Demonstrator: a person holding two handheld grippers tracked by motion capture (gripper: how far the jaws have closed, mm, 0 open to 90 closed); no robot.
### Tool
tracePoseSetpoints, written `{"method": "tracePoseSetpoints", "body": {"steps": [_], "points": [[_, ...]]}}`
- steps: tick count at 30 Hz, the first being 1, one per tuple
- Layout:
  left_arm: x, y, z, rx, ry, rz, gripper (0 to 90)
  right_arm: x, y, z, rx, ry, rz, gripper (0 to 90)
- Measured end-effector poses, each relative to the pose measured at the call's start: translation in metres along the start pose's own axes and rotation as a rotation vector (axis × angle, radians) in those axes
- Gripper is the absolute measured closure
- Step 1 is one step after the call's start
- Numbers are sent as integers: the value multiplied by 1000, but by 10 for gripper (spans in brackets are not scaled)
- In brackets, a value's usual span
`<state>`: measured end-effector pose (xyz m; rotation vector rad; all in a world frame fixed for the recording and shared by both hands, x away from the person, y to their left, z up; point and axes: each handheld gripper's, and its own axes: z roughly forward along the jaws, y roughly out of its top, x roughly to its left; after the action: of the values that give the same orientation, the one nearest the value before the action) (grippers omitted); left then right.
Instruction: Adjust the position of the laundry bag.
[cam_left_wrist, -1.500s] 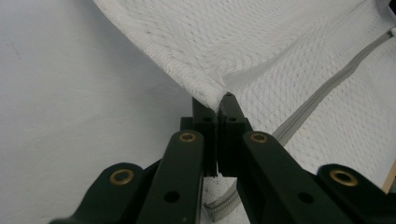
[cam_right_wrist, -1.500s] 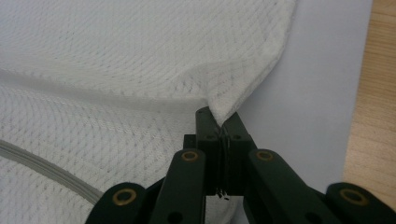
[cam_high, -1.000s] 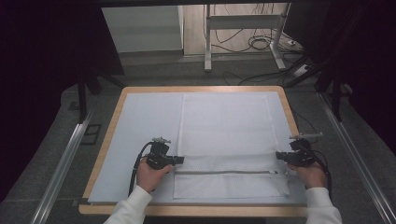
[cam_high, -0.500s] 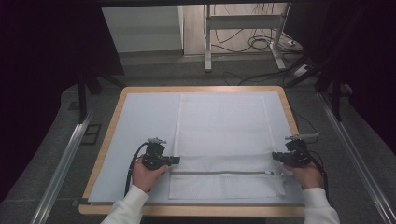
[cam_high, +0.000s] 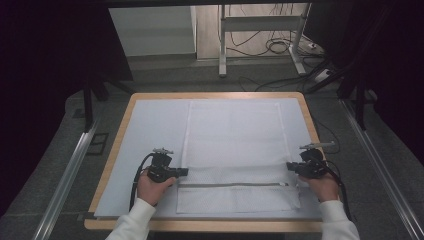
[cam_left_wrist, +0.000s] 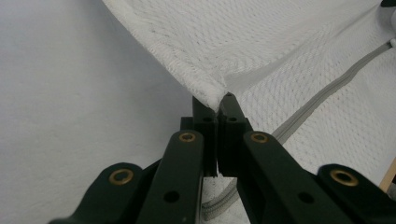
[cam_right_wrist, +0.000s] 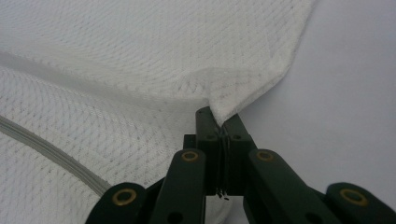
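Note:
A white mesh bag (cam_high: 235, 135) lies flat on a pale blue mat (cam_high: 150, 125), with a grey zipper (cam_high: 230, 184) running across it close to the near edge. My left gripper (cam_high: 184, 172) is shut on the bag's left edge just above the zipper. Seen from the left gripper view, the jaws (cam_left_wrist: 219, 102) pinch a lifted corner of the mesh (cam_left_wrist: 280, 46), and the zipper (cam_left_wrist: 327, 93) runs off to the right. My right gripper (cam_high: 290, 167) is shut on the bag's right edge. Its jaws (cam_right_wrist: 217, 116) clamp a raised fold of mesh (cam_right_wrist: 140, 56).
The mat covers a wooden table (cam_high: 112, 165). Metal rails run along the floor at the left (cam_high: 65, 175) and the right (cam_high: 385, 175). Behind the table stand a metal frame (cam_high: 222, 45) and loose cables (cam_high: 280, 47).
Both hands have drifted slightly toward the near edge and inward, still pinching the bag's sides. The bag's lie has barely changed.

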<state>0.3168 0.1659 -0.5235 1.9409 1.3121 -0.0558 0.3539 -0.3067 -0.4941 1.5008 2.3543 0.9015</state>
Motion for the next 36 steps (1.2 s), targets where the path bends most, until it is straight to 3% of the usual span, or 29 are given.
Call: {"method": "tracePoseSetpoints", "body": {"steps": [36], "points": [[24,-7,-19,-12,14,-40,887,20,9,15,-23,37,-23,871]]}}
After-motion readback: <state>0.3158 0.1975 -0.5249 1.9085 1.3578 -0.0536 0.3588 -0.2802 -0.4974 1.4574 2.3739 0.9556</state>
